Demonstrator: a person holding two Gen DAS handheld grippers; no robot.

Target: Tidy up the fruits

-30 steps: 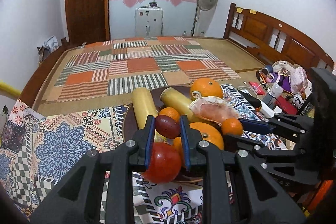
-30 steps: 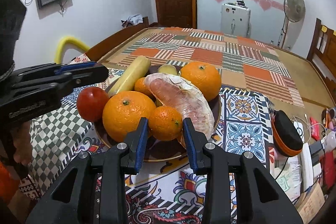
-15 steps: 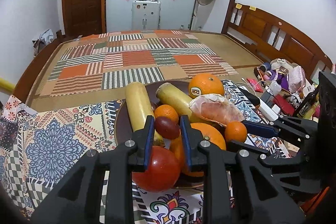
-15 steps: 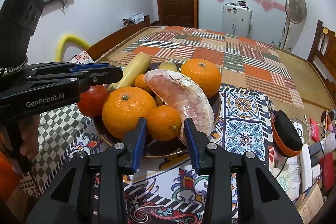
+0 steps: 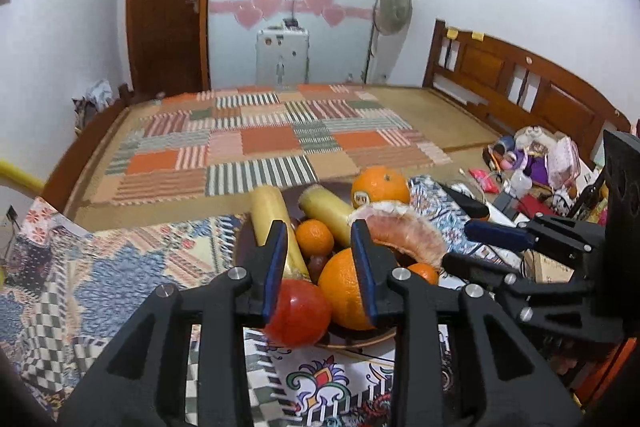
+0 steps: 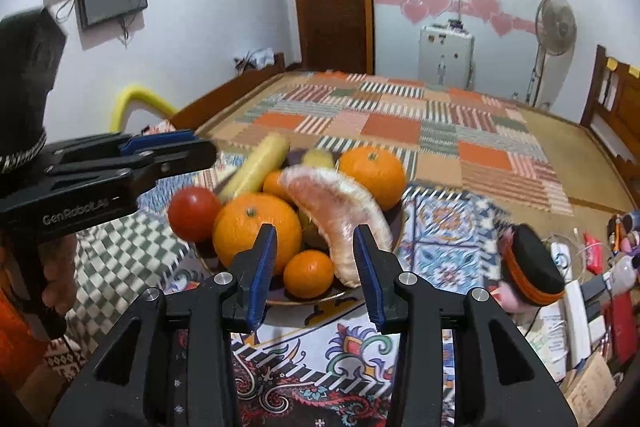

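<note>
A dark brown plate holds a pile of fruit: a red tomato, a big orange, a small mandarin, a pink pomelo segment, another orange and two long yellow fruits. A dark grape lies low among the fruit in the left wrist view. My left gripper is open and empty, raised above the plate's near side. My right gripper is open and empty just in front of the mandarin.
The plate sits on a patterned cloth at the edge of a bed with a patchwork mat. A black and orange pouch and assorted clutter lie to the right, by a wooden headboard.
My left gripper has opened and let go of the dark grape, which now lies among the fruit on the plate. It has lifted up. My right gripper has drawn back slightly.
</note>
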